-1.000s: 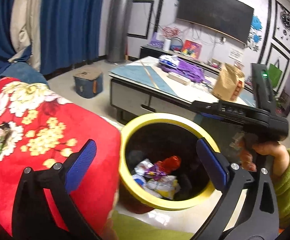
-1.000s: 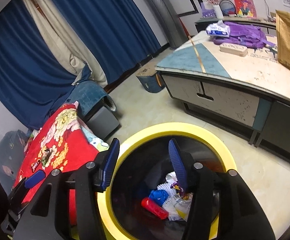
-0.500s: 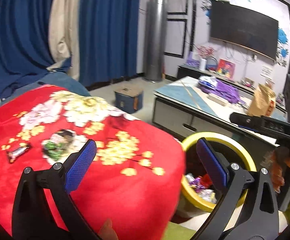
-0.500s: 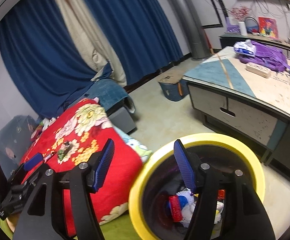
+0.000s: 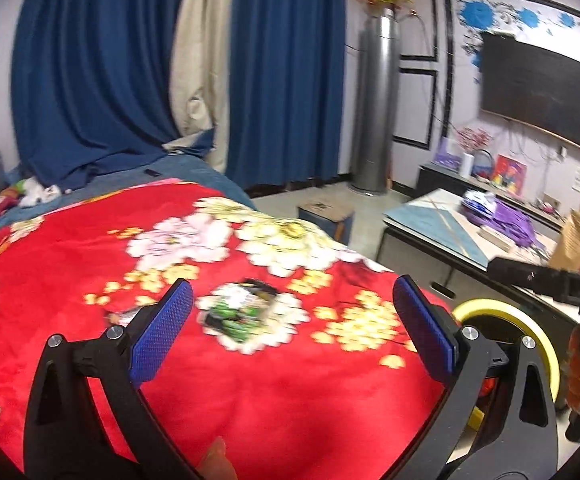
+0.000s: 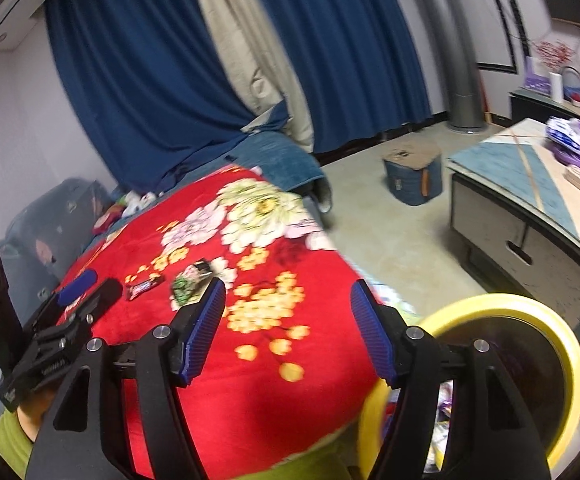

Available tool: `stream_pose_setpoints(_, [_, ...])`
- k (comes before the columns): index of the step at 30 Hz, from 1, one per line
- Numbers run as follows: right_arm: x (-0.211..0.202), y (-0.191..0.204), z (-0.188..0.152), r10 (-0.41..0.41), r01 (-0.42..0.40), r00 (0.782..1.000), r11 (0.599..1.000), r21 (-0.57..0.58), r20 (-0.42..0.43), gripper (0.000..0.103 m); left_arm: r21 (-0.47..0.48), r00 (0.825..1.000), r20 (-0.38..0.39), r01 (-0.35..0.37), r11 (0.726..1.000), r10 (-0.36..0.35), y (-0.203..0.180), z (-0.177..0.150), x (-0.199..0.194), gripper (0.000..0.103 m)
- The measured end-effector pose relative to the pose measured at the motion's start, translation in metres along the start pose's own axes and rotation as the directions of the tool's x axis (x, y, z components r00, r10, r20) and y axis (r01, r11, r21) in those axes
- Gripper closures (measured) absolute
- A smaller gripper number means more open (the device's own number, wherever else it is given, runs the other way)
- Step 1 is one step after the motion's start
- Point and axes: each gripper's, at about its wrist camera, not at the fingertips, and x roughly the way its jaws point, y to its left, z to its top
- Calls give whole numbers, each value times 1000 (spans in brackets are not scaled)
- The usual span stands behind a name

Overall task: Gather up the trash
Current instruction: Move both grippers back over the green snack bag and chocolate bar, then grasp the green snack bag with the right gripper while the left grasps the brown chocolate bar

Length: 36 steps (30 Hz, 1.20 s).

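Observation:
A green and black snack wrapper (image 5: 242, 308) lies on the red flowered blanket (image 5: 250, 392), between and just beyond my open, empty left gripper (image 5: 290, 330). A dark candy bar wrapper (image 6: 146, 286) lies left of the green wrapper (image 6: 192, 280) in the right wrist view. My right gripper (image 6: 288, 328) is open and empty above the blanket's near edge. The yellow-rimmed trash bin (image 6: 530, 312) with wrappers inside stands at the lower right; it also shows in the left wrist view (image 5: 490, 308).
A low coffee table (image 6: 530, 200) with purple bags and a brown paper bag (image 5: 574, 240) stands right. A small blue stool (image 6: 410, 176) sits on the floor. Blue curtains hang behind. A blue sofa (image 6: 42, 232) with small toys lies at the left.
Both grippers have swung left, away from the bin and over the red blanket. The wrappers have come into view in front of the left gripper. Both stay open.

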Motion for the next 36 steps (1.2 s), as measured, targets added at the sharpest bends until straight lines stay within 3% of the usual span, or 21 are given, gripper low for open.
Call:
stream_pose_setpoints(10, [64,56,4,74,-81,993,994,-67,-97,40,-79,993,-36,-119,990,116,70,-3,7,11])
stream_pose_setpoints(23, [160,93,5,111,-128,963,990,-58,-245,40,-286,983,-148,-144,947,104,138,-24,38,11])
stream_pose_setpoints(28, [192,92,4,118,-123,947,992,4,-298,40,-395,976,-209,-145,907,65,163,-34,56,26])
stream_pose_setpoints(30, [200,92,3,122,-122,943,992,19,-309,41,-458,972,-234,-135,879,27,175,-41,63,40])
stream_pose_setpoints(33, [210,94,1,126,-123,940,992,31,-317,41,-524,966,-257,-129,842,-12,186,-48,70,51])
stream_pose_setpoints(36, [216,93,0,135,-126,940,991,51,-314,46,-533,968,-250,-110,839,-32,186,-49,72,56])
